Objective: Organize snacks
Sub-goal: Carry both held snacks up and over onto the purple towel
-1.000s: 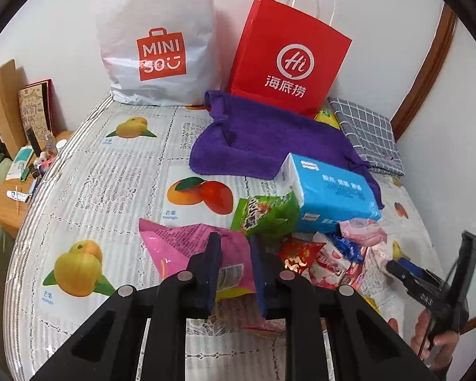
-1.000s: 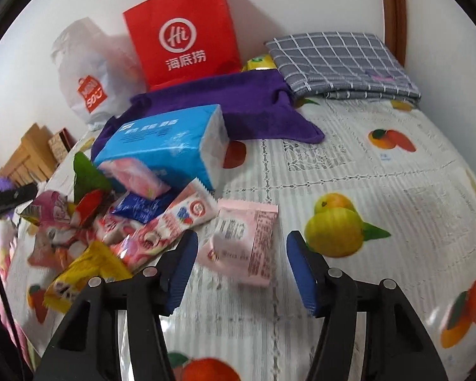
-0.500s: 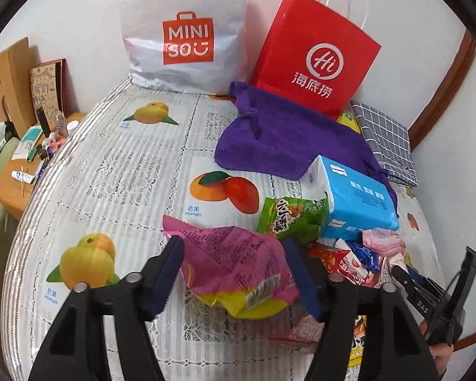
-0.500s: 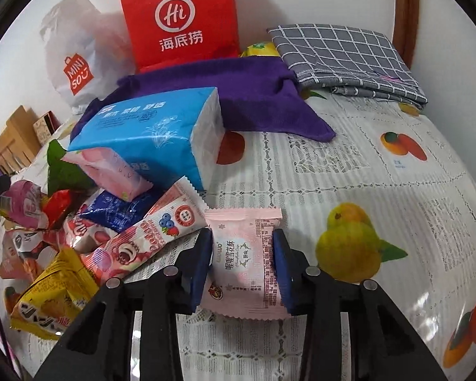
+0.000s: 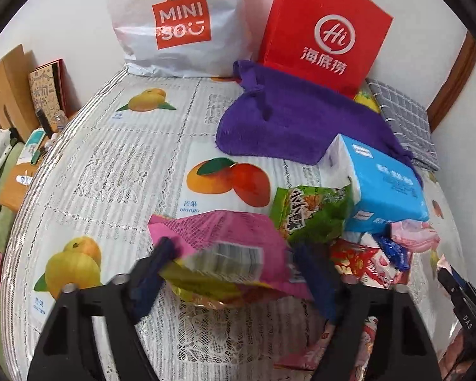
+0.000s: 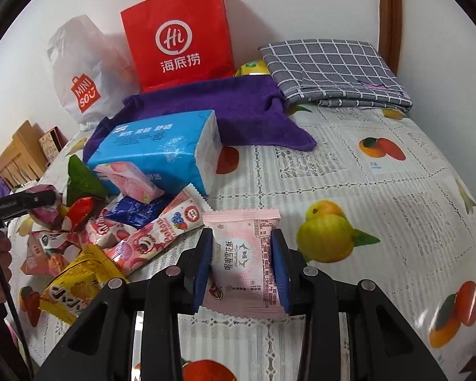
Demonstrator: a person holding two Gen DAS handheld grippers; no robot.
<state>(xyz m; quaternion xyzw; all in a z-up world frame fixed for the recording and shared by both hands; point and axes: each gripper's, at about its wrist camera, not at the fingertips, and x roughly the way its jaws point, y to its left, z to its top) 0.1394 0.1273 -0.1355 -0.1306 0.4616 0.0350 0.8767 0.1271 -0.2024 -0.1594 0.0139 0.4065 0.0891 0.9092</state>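
My left gripper (image 5: 234,273) is open, its blue pads wide apart on either side of a pink and yellow snack bag (image 5: 225,247) that lies blurred between them. My right gripper (image 6: 241,263) is shut on a pale pink snack packet (image 6: 244,254), pads pressing its two sides. A pile of small snacks (image 6: 111,231) lies to the left of it, with a green bag (image 5: 311,212) and a blue tissue pack (image 6: 161,149) behind.
A red paper bag (image 5: 327,35) and a white Miniso bag (image 5: 177,22) stand at the wall. A purple towel (image 5: 288,120) and a grey checked cloth (image 6: 330,70) lie on the fruit-print tablecloth (image 5: 111,171). A wooden side table (image 5: 19,177) is on the left.
My left gripper opened, letting go of the pink bag, which now lies loose between the pads. My right gripper moved onto the pale pink packet and shut on it.
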